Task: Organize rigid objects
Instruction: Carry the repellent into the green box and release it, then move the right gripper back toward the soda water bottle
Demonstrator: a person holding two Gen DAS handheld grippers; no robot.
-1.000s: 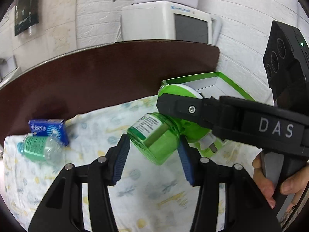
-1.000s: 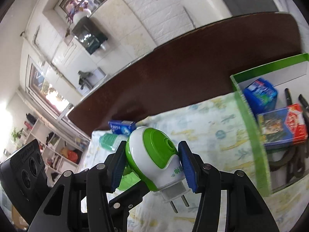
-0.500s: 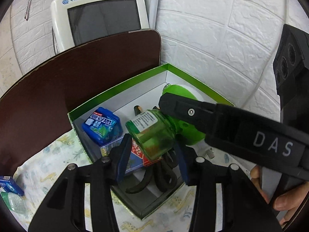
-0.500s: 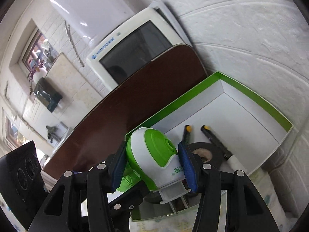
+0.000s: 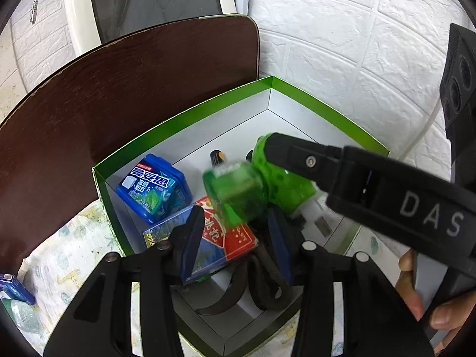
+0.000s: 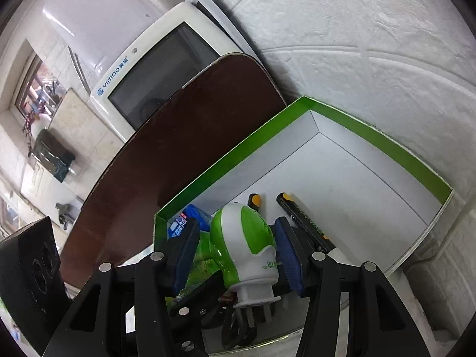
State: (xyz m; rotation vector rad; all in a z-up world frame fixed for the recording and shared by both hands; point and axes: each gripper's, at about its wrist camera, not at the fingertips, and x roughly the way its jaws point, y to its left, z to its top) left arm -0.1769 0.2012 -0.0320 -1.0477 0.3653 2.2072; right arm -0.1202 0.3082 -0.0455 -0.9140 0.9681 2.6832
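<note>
Both claws have swung from the cloth-covered surface to above the green box. Left claw now parted beside the green bottle; right claw, loosened, flanks the plug-in vaporizer, delivery nearly complete.

We see the green bottle smeared by motion blur, its label unreadable. The red and blue packet in the box is partly covered by the left gripper's fingers. The small blue carton at the cloth's left edge is cut off by the frame.
</note>
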